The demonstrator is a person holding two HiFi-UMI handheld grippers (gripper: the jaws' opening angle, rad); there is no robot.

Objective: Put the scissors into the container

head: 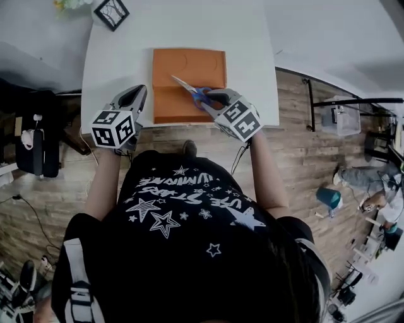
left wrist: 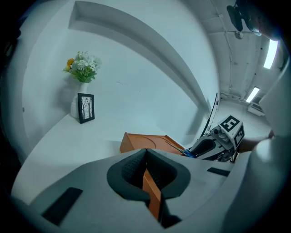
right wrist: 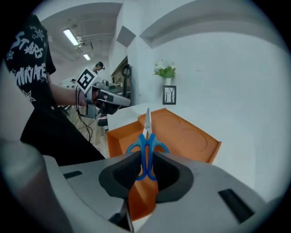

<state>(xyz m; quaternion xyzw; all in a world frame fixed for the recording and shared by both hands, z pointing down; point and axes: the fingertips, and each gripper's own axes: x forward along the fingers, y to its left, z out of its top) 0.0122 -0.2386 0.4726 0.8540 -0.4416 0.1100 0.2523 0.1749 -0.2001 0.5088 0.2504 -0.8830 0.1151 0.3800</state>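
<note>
Head view: white worktop [head: 252, 50] with orange container [head: 189, 66] near the front edge. Left gripper [head: 142, 96] sits at the container's left side, tips right at its wall. Right gripper [head: 214, 101] comes in from the right front and holds the scissors [head: 192, 91] by the blue handles. Blades are shut and point up-left across the container's middle. Can't tell if the blades touch the container. Picture frame [head: 112, 12] at the far edge, well apart.

Left gripper view: jaws closed down to a thin gap and clamped on an orange wall of the container [left wrist: 152, 193], which runs between the pads. The rest of the container lies beyond the tips. Right gripper [left wrist: 196, 150] is at its far right with the scissors [left wrist: 188, 153] sticking out over it. Frame [left wrist: 85, 108] and vase of flowers [left wrist: 82, 73] stand at the back left.

Right gripper view: jaws nearly together, pinching the two blue handle loops of the scissors [right wrist: 146, 136]. Blades point straight away, over the container [right wrist: 186, 136]. The open lower compartment is just under the handles. Left gripper [right wrist: 109, 98] is at the container's far side
</note>
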